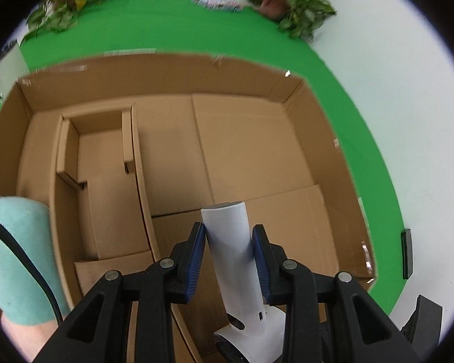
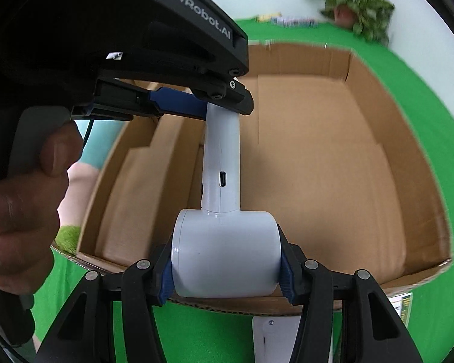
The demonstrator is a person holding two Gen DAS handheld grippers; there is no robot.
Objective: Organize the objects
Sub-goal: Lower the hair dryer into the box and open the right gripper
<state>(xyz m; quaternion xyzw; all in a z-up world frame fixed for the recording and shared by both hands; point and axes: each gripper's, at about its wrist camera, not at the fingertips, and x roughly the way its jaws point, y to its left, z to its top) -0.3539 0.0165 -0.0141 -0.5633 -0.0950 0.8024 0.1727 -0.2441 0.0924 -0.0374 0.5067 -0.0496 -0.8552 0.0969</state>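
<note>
A white handheld device with a round head and a straight handle (image 1: 237,260) hangs over an open cardboard box (image 1: 166,72). My left gripper (image 1: 229,230) is shut on the handle near its end, blue pads pressing both sides. In the right wrist view my right gripper (image 2: 225,261) is shut on the device's cylindrical head (image 2: 227,260), and the handle (image 2: 222,157) points away towards the left gripper (image 2: 224,107). A hand (image 2: 21,211) holds the left gripper's grip. The box (image 2: 378,112) has cardboard dividers along its left side; the large right section lies below the device.
The box rests on a green cloth (image 1: 166,24). Potted plants (image 1: 290,3) stand at the far edge, with colourful packs (image 1: 218,2) between them. A person's teal clothing (image 1: 15,257) is at the left. A dark flat object (image 1: 407,252) lies to the right.
</note>
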